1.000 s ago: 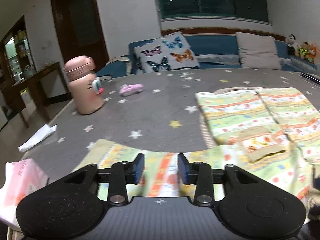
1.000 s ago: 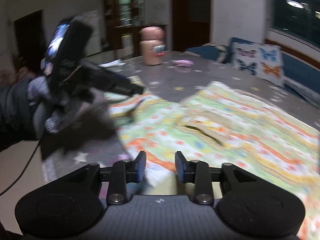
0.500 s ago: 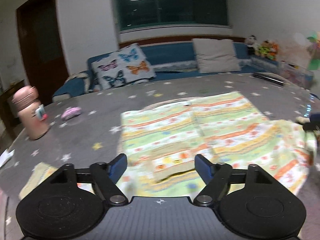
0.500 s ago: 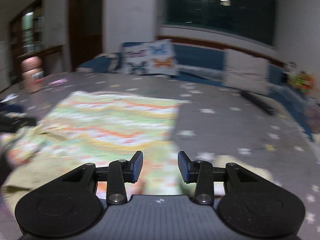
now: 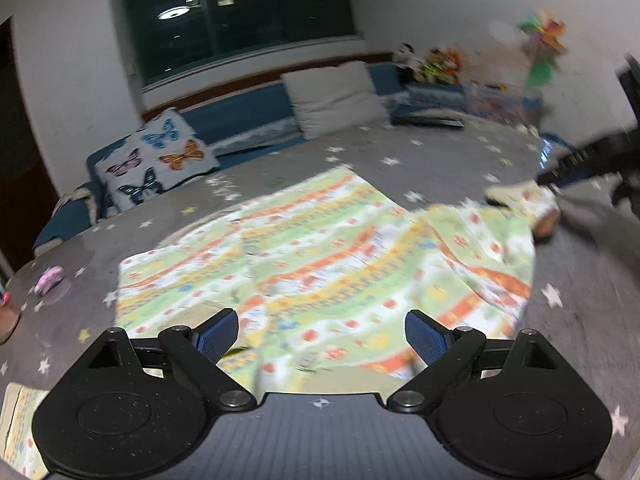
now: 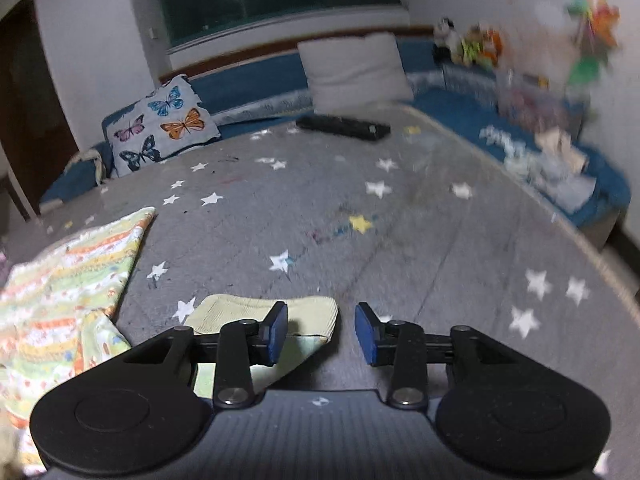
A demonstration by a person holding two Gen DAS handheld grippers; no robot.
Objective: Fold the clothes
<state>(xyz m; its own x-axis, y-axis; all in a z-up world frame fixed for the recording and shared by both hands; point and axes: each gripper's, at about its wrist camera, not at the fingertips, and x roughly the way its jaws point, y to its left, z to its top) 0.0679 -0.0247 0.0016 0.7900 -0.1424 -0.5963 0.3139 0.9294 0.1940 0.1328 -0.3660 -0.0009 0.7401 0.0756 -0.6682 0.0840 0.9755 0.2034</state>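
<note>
We see the striped, flower-printed garment (image 5: 320,264) spread across the middle of the grey star-patterned bed cover (image 5: 460,168), crumpled and partly lifted toward its 3 o'clock side. In the left wrist view it fills the centre; in the right wrist view it lies at 9 o'clock, with a pale yellow-green ribbed cuff (image 6: 264,314) of it reaching to just in front of our tool.

Our left gripper (image 5: 322,334) hangs over the near edge of the garment. Its jaws are opening, already spread wide, and the cloth shows beneath the gap with neither blue pad pressing on it.

Our right gripper (image 6: 321,338) stands partly open. Its jaws are closing slightly; the ribbed cuff lies under the left pad and pokes a little into the gap, and the right pad is clear of it, so we see no grip. In the left wrist view this tool appears as a dark blurred shape at 3 o'clock, beside a raised bit of the garment; whether they touch we cannot tell.

Further out, a butterfly-print pillow (image 6: 164,128) leans at 10 o'clock against a blue sofa (image 6: 248,80), with a plain grey pillow (image 6: 354,70) at 12 o'clock. A black bar-shaped object (image 6: 344,127) lies on the cover near it. A small pink object (image 5: 50,279) sits at 9 o'clock in the left wrist view. Stuffed toys (image 6: 468,46) line the ledge at 2 o'clock.
</note>
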